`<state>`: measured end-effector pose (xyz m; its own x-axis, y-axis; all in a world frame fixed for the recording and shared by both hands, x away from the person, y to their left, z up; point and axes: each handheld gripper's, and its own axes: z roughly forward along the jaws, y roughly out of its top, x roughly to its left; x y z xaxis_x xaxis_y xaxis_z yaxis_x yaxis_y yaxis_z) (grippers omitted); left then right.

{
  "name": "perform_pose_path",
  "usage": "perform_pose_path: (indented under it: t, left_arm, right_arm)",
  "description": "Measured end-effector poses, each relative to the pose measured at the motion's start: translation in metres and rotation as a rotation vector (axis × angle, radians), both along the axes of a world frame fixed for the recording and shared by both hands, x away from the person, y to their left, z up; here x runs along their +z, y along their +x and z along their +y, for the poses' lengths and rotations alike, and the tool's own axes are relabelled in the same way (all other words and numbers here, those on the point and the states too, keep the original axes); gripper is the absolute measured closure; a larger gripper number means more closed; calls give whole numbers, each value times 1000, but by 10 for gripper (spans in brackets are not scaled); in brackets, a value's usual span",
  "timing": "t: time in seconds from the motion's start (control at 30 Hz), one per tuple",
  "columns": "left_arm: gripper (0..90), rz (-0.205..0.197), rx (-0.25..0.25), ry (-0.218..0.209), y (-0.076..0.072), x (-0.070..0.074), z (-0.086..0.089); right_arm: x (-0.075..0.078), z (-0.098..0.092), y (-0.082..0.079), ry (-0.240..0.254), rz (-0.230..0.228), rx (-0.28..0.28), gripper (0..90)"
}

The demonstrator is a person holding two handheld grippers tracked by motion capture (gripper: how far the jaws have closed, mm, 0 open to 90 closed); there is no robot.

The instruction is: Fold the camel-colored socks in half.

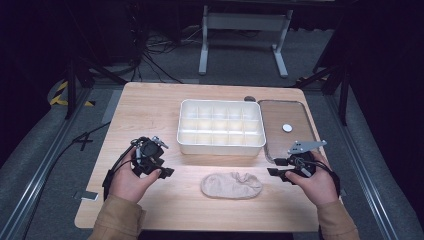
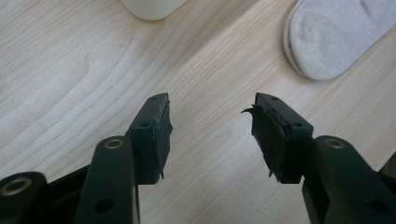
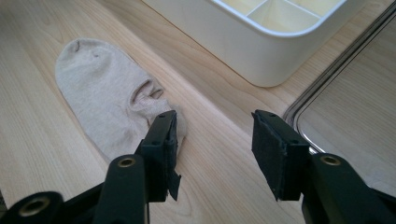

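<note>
- While both grippers are held low over the table (image 1: 150, 107), nothing is gripped.
- Left gripper (image 1: 161, 172): jaws spread wide, bare wood between them.
- Right gripper (image 1: 276, 172): jaws apart, one tip seen just over the sock's end.
- Sock (image 1: 231, 185) is laid flat between the grippers, in front of the white divided box (image 1: 221, 145).

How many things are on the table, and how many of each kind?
Beige low-cut fabric sock: 1
White plastic organizer box with compartments: 1
Clear flat lid with a small white round piece on it: 1
Black two-jaw grippers held in the hands, left gripper and right gripper: 2
Total: 5
</note>
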<state>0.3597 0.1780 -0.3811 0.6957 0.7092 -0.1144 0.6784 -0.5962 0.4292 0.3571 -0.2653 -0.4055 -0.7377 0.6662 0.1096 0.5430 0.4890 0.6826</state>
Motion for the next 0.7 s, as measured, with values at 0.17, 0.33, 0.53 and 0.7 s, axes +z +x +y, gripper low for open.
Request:
perform_pose_path:
  t: [0.17, 0.33, 0.53, 0.7]
  left_arm:
    - [512, -21, -20, -48, -5, 4, -5]
    - [525, -4, -36, -66, -5, 8, -7]
    - [538, -18, -75, -72, -8, 9, -17]
    - [547, -3, -113, -127, -13, 9, -32]
  right_arm:
    - [-1, 1, -3, 6, -8, 1, 511]
    - [1, 2, -5, 1, -26, 17, 541]
    - [1, 6, -9, 6, -5, 41, 682]
    - [-3, 11, -13, -9, 27, 65, 767]
